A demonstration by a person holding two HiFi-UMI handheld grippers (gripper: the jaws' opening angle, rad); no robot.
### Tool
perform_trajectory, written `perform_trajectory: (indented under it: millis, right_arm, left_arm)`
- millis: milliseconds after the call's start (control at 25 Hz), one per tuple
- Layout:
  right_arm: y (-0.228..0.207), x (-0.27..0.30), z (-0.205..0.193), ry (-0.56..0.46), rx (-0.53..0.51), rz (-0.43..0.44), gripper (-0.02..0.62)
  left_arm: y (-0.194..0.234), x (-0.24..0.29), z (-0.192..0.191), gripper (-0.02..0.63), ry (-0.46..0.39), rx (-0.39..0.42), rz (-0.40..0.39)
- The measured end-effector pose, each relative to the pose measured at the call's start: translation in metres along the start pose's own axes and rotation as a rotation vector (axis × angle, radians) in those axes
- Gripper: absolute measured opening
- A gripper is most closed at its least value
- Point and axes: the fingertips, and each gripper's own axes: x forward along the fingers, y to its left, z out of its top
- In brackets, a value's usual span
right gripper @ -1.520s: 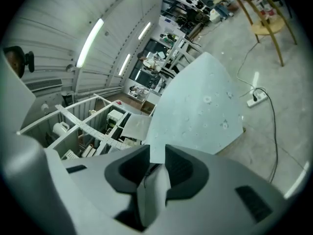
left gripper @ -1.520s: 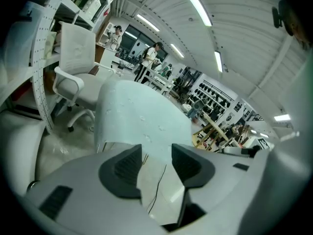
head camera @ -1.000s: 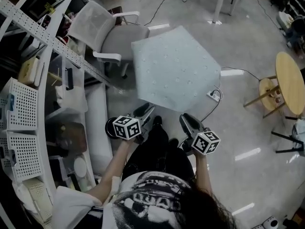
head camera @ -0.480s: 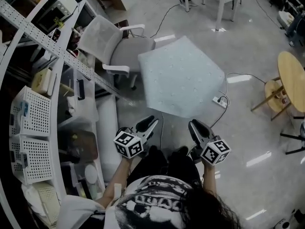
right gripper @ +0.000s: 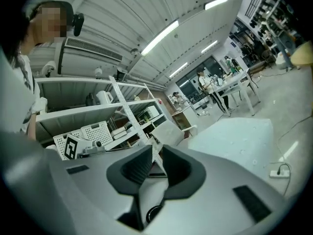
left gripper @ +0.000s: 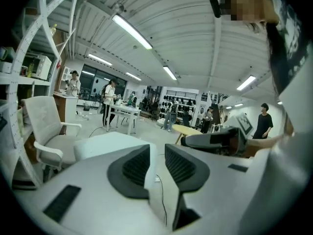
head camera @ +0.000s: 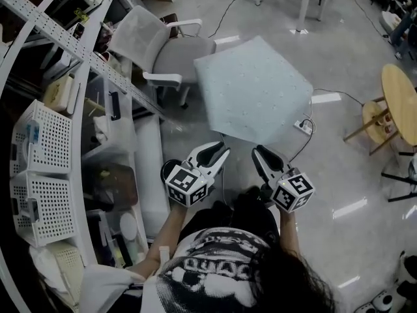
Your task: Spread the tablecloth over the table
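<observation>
A pale blue-green dotted tablecloth (head camera: 257, 87) lies spread over a small table ahead of me, its edges hanging down; it also shows as tablecloth (left gripper: 105, 141) and tablecloth (right gripper: 234, 136). Both grippers are held up in front of my body, short of the table and touching nothing. My left gripper (head camera: 218, 150) points toward the cloth's near edge, its jaws closing with nothing between them (left gripper: 157, 160). The jaws of my right gripper (head camera: 260, 154) are closing too, and the gap between them is empty (right gripper: 155, 168).
A white office chair (head camera: 163, 47) stands left of the table. A slanted shelf rack (head camera: 65, 31) with white baskets (head camera: 39, 149) runs along the left. A power strip (head camera: 303, 127) and cables lie on the floor. A round wooden table (head camera: 401, 103) is at right. Several people stand far off.
Both grippers have risen and come closer to the table's near edge. The jaws of both have narrowed. The tablecloth has not moved on the table.
</observation>
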Motion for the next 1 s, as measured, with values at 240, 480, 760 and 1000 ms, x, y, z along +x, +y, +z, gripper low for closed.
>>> perform_trajectory:
  millis: [240, 480, 760, 1000]
  right_arm:
    - [0.051, 0.014, -0.021, 0.050, -0.080, 0.007, 0.032]
    - [0.095, 0.021, -0.039, 0.069, -0.209, -0.011, -0.011]
    - [0.128, 0.019, -0.059, 0.067, -0.257, -0.015, -0.011]
    - [0.140, 0.009, -0.066, 0.075, -0.268, -0.035, -0.008]
  left_arm:
    - [0.000, -0.046, -0.002, 0.056, -0.045, -0.004, 0.010]
    - [-0.003, -0.089, -0.011, 0.026, -0.059, 0.010, -0.007]
    - [-0.009, -0.123, -0.026, 0.018, -0.047, 0.038, -0.026]
    - [-0.020, -0.136, -0.032, 0.018, -0.063, 0.036, -0.052]
